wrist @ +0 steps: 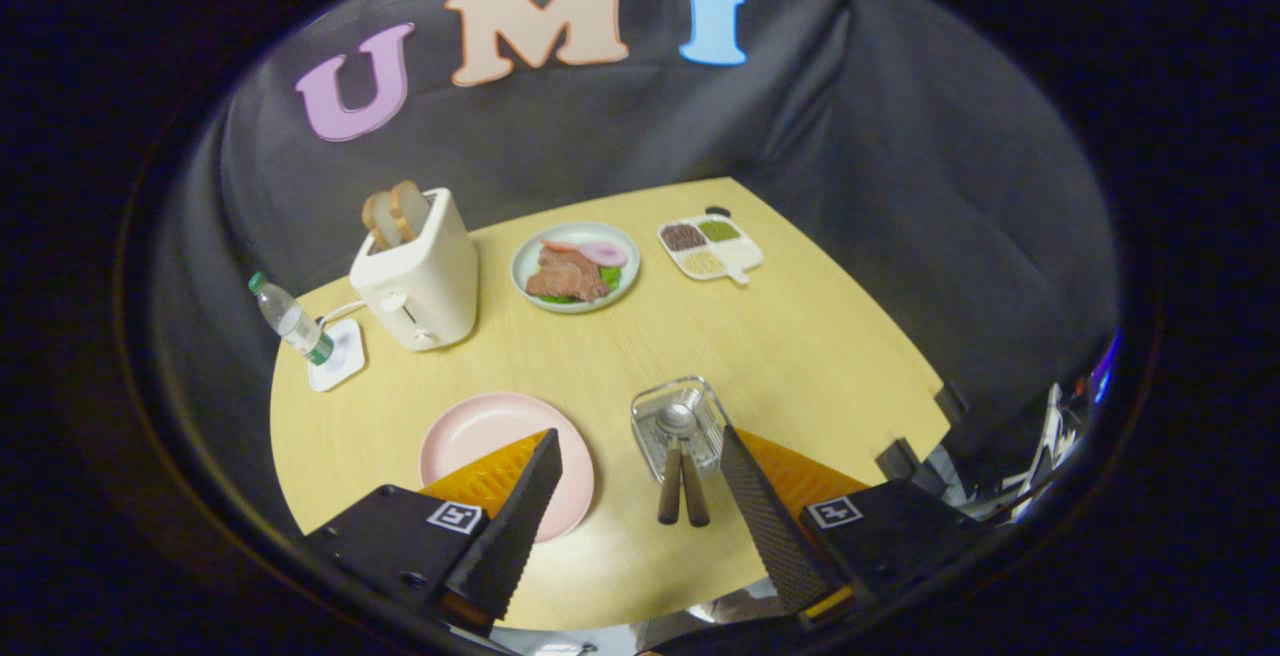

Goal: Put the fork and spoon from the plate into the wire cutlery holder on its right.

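— Gripper view: what was my gripper [640, 451] doing?
— My fingers were spread apart, holding nothing, above the table [800, 336].
— And the cutlery?
— Fork and spoon [678, 456] lay in the wire holder [645, 426], handles sticking out, right of the pink plate [480, 431].

We are looking at a staged recording booth dressed as a dining corner: black cloth [900, 186] is hanging around a wooden table [800, 356] that is carrying a toaster [420, 281], plated food [575, 266] and a water bottle [290, 321].
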A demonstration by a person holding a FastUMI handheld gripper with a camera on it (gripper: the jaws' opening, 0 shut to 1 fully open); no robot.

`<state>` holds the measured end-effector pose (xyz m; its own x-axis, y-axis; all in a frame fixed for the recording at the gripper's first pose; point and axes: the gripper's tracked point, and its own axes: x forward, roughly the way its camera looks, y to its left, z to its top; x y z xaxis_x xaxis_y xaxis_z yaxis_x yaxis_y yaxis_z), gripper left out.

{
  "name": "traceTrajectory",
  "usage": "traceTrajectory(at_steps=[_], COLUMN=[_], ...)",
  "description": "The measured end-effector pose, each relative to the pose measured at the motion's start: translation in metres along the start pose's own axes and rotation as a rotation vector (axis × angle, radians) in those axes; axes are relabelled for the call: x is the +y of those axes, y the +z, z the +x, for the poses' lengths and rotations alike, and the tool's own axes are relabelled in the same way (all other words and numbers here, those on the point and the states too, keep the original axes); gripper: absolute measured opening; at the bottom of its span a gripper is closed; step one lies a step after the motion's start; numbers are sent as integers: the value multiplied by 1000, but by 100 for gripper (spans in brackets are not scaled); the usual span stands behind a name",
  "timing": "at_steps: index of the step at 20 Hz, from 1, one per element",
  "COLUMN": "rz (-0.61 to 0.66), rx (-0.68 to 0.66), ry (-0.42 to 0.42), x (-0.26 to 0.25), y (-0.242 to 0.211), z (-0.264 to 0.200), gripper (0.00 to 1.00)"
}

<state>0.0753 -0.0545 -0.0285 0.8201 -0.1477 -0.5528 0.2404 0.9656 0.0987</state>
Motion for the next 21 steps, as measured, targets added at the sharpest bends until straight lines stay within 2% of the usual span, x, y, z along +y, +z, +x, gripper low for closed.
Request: traceTrajectory(at_steps=[4, 8, 10, 15, 18, 21], rz=[-77, -27, -7, 21, -10, -53], rx=[-275, -514, -583, -636, -591, -579], ry=[106, 238, 265, 307, 268, 255], x=[22, 46, 46, 43, 33, 39], y=[58, 104, 115, 103, 82, 79], z=[-30, -71, -85, -109, -102, -103], gripper=[100, 100, 100, 100, 100, 100])
